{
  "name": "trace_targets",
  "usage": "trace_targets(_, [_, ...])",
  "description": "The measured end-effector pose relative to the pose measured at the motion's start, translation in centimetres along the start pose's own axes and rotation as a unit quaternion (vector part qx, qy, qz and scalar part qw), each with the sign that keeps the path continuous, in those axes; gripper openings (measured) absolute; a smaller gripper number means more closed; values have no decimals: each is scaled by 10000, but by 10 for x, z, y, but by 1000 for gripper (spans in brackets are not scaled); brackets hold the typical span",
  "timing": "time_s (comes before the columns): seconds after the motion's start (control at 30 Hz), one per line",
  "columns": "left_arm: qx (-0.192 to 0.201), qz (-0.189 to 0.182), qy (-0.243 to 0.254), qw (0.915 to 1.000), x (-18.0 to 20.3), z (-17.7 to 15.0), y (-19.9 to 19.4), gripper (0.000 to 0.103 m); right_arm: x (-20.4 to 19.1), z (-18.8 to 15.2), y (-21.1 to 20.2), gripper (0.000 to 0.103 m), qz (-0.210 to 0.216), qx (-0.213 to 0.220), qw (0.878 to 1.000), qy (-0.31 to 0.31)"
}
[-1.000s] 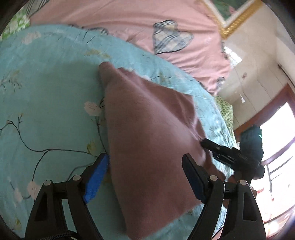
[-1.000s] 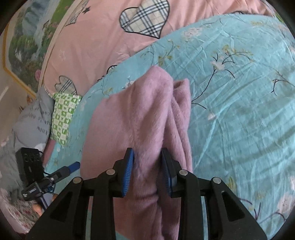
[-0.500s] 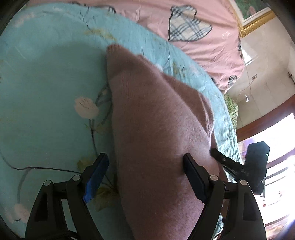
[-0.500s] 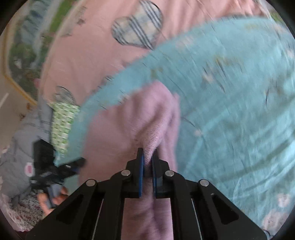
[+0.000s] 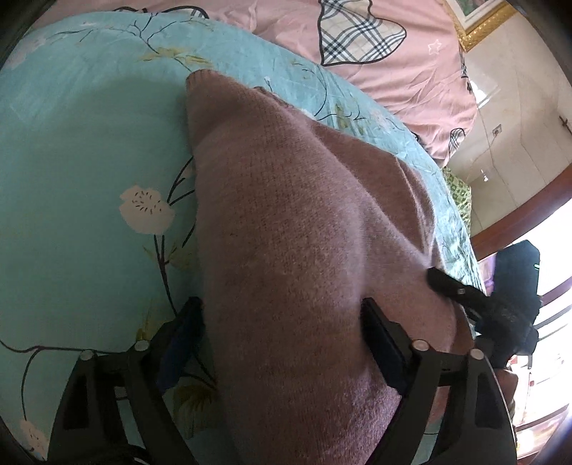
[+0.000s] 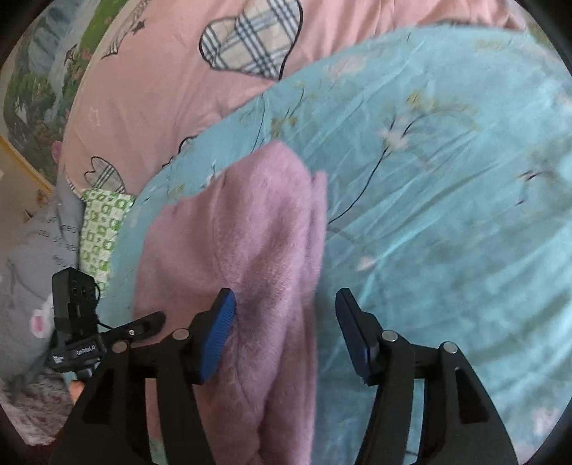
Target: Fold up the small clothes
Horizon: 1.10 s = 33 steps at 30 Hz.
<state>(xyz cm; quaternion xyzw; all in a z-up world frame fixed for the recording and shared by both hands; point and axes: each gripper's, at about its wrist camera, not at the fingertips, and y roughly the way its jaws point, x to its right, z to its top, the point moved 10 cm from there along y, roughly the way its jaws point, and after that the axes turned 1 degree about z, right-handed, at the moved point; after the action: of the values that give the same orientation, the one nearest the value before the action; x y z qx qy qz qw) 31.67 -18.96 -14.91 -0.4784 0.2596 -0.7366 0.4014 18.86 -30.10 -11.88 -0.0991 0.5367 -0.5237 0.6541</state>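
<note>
Both grippers open: left gripper (image 5: 282,343) straddling pink sweater (image 5: 286,232) on bed (image 5: 89,143), right gripper (image 6: 286,329) beside its fold, likely smoothing.

One pink knitted garment (image 5: 286,250) lies on the bed, seen in both views (image 6: 250,229). One turquoise floral sheet (image 5: 89,161) is under it. One pink quilt (image 5: 393,71) with plaid hearts lies at the far side; one full heart shows in the left wrist view, two in the right wrist view. One gilt-framed picture (image 5: 479,21) hangs far right. One green-and-white checked cushion (image 6: 100,229) and one grey printed pillow (image 6: 32,257) sit at the left in the right wrist view. Two grippers are counted: the left gripper (image 5: 282,339) and the right gripper (image 6: 286,322), each with two blue pads, both spread apart.
</note>
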Motion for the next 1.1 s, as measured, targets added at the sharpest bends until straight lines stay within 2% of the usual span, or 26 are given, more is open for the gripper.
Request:
trace_targets(0.1, [16, -393, -82, 9992, 3, 2, 0, 54, -5, -4, 14, 60, 222, -178, 9996, 25])
trace_targets(0.13, [43, -473, -141, 9988, 3, 3, 0, 52, -9, -6, 19, 55, 291, -296, 9991, 6])
trace_targets(0.17, [97, -533, -225, 9983, 1, 3, -3, 47, -14, -8, 22, 44, 390, -386, 9985, 30])
trace_targets(0.2, [142, -608, -296, 9976, -1, 3, -7, 44, -19, -11, 25, 42, 483, -443, 9978, 87])
trace_targets(0.3, [312, -776, -365, 9958, -2, -1, -30, 40, -38, -12, 16, 36, 541, -240, 9982, -7])
trace_targets(0.37, [434, -636, -303, 9966, -5, -7, -53, 39, -59, -14, 9, 35, 796, -133, 9967, -14])
trace_targets(0.5, [816, -427, -322, 9952, -26, -13, -109, 39, -107, -23, 16, 34, 1258, -188, 9916, -233])
trace_targets(0.63, [1024, -316, -569, 9926, -72, -18, -162, 39, -159, -33, 46, 34, 1799, -439, 9820, -386])
trace_targets(0.77, [1122, -76, -703, 9912, -111, -30, -188, 40, -199, -47, 90, 34, 2131, -787, 9728, -457])
trace_targets(0.83, [1030, 76, -786, 9915, -140, -42, -184, 40, -207, -58, 114, 34, 2162, -1045, 9697, -440])
trace_targets(0.9, [849, 217, -906, 9920, -162, -53, -172, 44, -205, -71, 137, 35, 1927, -1240, 9721, -495])
trace_targets(0.93, [825, 255, -960, 9916, -169, -57, -165, 45, -203, -76, 145, 37, 1745, -1252, 9750, -574])
trace_targets(1.03, [962, 132, -1092, 9893, -172, -60, -165, 51, -198, -76, 147, 42, 1745, -1217, 9760, -456])
trace_targets(1.1, [1020, 263, -1064, 9887, -173, -61, -169, 53, -194, -74, 142, 47, 1637, -1151, 9789, -409])
